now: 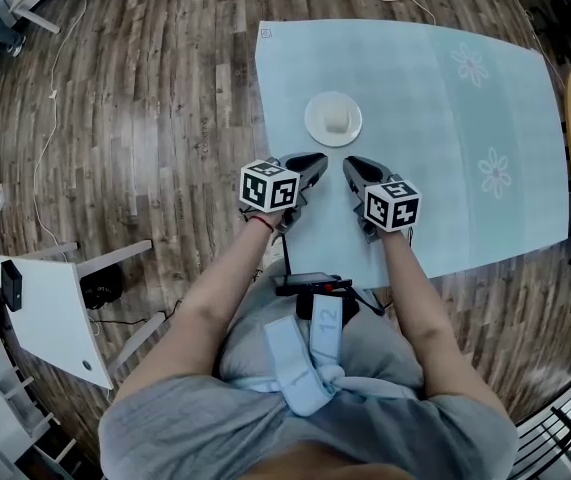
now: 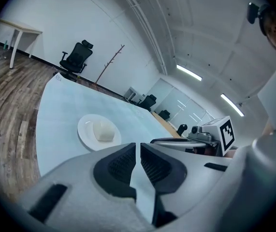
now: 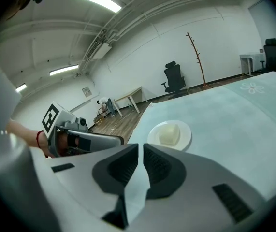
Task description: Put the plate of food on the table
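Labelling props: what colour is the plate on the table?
The plate is white, clearest in the head view.

Little for you to read here.
- Left cube [image 1: 269, 186], right cube [image 1: 392, 205]: black-and-white square codes, no letters or digits.
- Strap [image 1: 327, 320] at your waist: a handwritten mark, perhaps "12", not certain.
- Table corner mark [image 1: 265, 33]: too small to read.
- Wall sign [image 3: 86, 91]: unreadable.
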